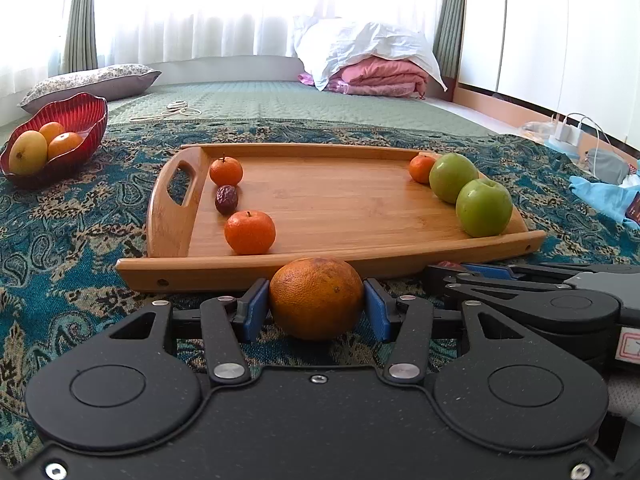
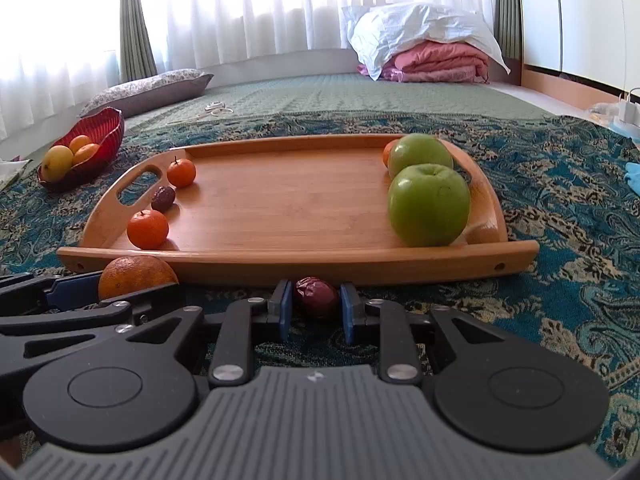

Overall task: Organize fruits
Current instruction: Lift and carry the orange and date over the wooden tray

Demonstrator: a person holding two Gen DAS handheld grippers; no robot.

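A honey-brown bamboo tray sits on a teal, tan and black paisley cloth. On the tray: bright orange mandarins, two green apples, a dark maroon date. Left of the tray, a ribbed red bowl.

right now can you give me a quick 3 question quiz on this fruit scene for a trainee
1. True or false: the left tongs close on a large orange.
2. What sits between the right tongs? A) green apple B) red date C) mango
3. How many green apples stand on the wooden tray?

Key: 1 true. 2 B. 3 two, the near apple and the far apple.
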